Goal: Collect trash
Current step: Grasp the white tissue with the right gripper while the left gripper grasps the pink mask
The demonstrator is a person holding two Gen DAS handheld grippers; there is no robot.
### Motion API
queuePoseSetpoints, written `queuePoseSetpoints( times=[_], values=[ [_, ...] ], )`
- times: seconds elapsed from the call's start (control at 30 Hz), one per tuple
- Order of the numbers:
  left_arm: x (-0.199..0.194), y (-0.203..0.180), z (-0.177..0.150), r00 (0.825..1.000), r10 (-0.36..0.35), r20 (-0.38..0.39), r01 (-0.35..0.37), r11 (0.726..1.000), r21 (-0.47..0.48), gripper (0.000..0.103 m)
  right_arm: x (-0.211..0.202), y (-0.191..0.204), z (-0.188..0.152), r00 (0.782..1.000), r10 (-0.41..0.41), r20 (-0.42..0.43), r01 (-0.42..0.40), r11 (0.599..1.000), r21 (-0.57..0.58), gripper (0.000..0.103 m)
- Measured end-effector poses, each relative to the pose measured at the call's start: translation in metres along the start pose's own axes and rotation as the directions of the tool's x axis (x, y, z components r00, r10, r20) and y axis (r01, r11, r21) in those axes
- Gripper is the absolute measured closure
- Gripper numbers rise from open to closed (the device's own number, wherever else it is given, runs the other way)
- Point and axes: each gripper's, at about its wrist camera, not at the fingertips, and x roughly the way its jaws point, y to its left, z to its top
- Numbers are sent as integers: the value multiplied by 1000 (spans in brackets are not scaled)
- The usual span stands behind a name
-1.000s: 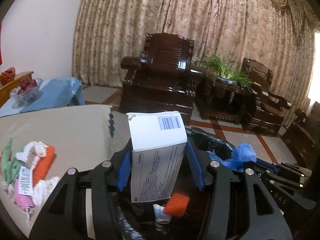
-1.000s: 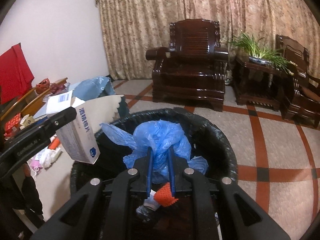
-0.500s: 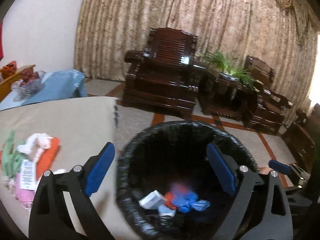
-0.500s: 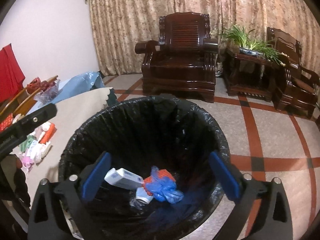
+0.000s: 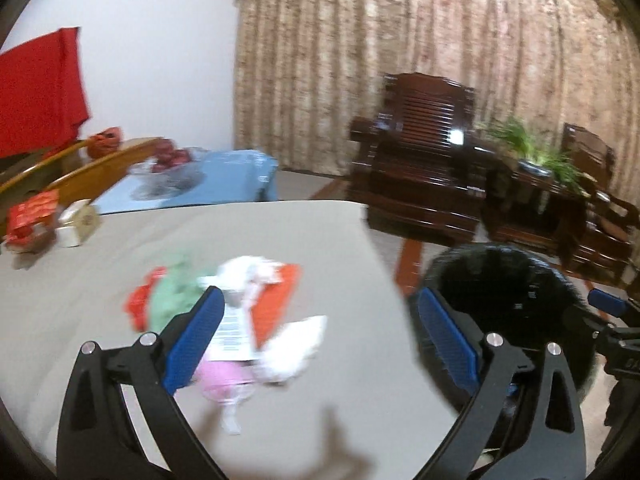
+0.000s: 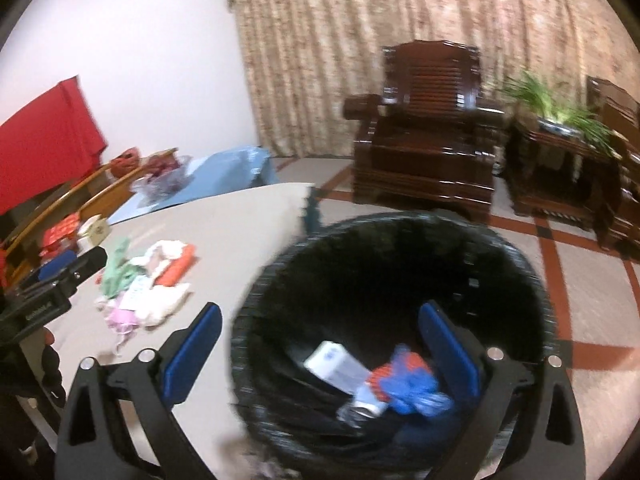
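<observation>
A heap of trash (image 5: 240, 312) lies on the beige table (image 5: 100, 280): green, orange, white and pink scraps with a barcode label. My left gripper (image 5: 318, 296) hovers over that heap, its jaws still opening and holding nothing. A black-lined bin (image 6: 400, 220) stands beside the table's edge. Over it my right gripper (image 6: 320, 308) stands open and empty. At the bin's bottom lie a white box (image 6: 336, 364), a blue bag (image 6: 412, 384) and an orange piece (image 6: 378, 376). The trash heap (image 6: 148, 280) also shows in the right wrist view, left of the bin.
A dark wooden armchair (image 6: 428, 152) and a side table with a green plant (image 6: 560, 120) stand behind the bin. A blue-covered table (image 5: 224, 180), red boxes (image 5: 32, 216) and a red cloth (image 5: 40, 88) are at the far left. Curtains cover the back wall.
Both grippers let go: the white box and the blue bag dropped into the bin. The left gripper swung left from the bin to over the table's trash heap; the right shifted left slightly.
</observation>
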Motion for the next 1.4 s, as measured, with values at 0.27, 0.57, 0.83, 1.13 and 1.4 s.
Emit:
queuePoseSetpoints(
  times=[0.27, 0.57, 0.83, 1.13, 1.4],
  values=[
    [-22, 72, -8, 990, 138, -1, -137, 989, -59, 8, 22, 81, 1, 991, 132, -8, -132, 985, -113, 6],
    [-20, 123, -20, 976, 217, -32, -219, 970, -110, 8, 56, 143, -2, 974, 222, -51, -228, 958, -174, 11],
    [-4, 140, -33, 968, 243, -65, -250, 959, -133, 8, 115, 174, -18, 965, 212, -153, -239, 952, -193, 19],
    [12, 153, -40, 966, 247, -78, -256, 957, -140, 8, 161, 182, -35, 948, 185, -258, -237, 953, -187, 30],
    [19, 144, -45, 972, 218, -87, -228, 965, -129, 8, 169, 199, -37, 906, 282, -316, -352, 916, -191, 74]
  ],
)
